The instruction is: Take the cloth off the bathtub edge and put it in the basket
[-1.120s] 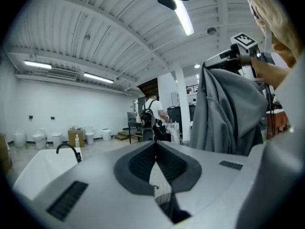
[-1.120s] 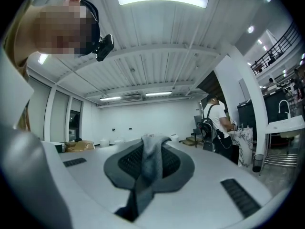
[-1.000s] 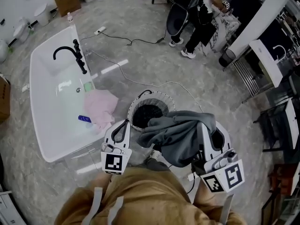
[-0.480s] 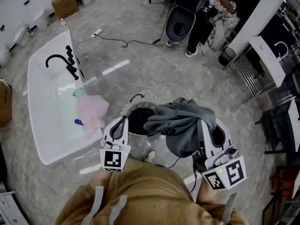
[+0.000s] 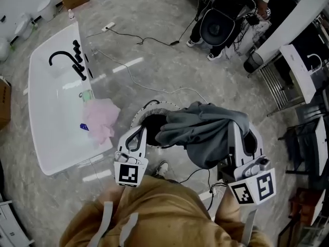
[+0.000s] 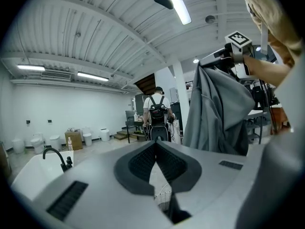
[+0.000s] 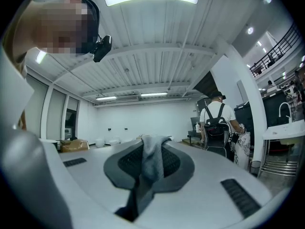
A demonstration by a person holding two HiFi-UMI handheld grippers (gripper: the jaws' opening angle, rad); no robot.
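Note:
A grey cloth (image 5: 205, 130) hangs bunched over my right gripper (image 7: 150, 149), which is shut on a fold of it. The cloth's left end reaches over the right side of the round white wire basket (image 5: 138, 118) on the floor. The same cloth (image 6: 219, 113) shows in the left gripper view, hanging down at the right. A pink cloth (image 5: 100, 118) lies over the near edge of the white bathtub (image 5: 49, 133). My left gripper (image 5: 141, 131) is shut with nothing in it, at the basket's near left rim, right of the pink cloth.
A black faucet (image 5: 67, 60) stands on the tub's rim, and a small blue item (image 5: 84, 127) lies by the pink cloth. A cable (image 5: 154, 89) runs over the floor behind the basket. A person with a backpack (image 5: 226, 14) stands at the back. Metal racks (image 5: 303, 86) line the right.
The right gripper has carried the grey cloth up and away from me, so its left end now overlaps the basket. The left gripper stays shut by the basket. The person at the back has shifted.

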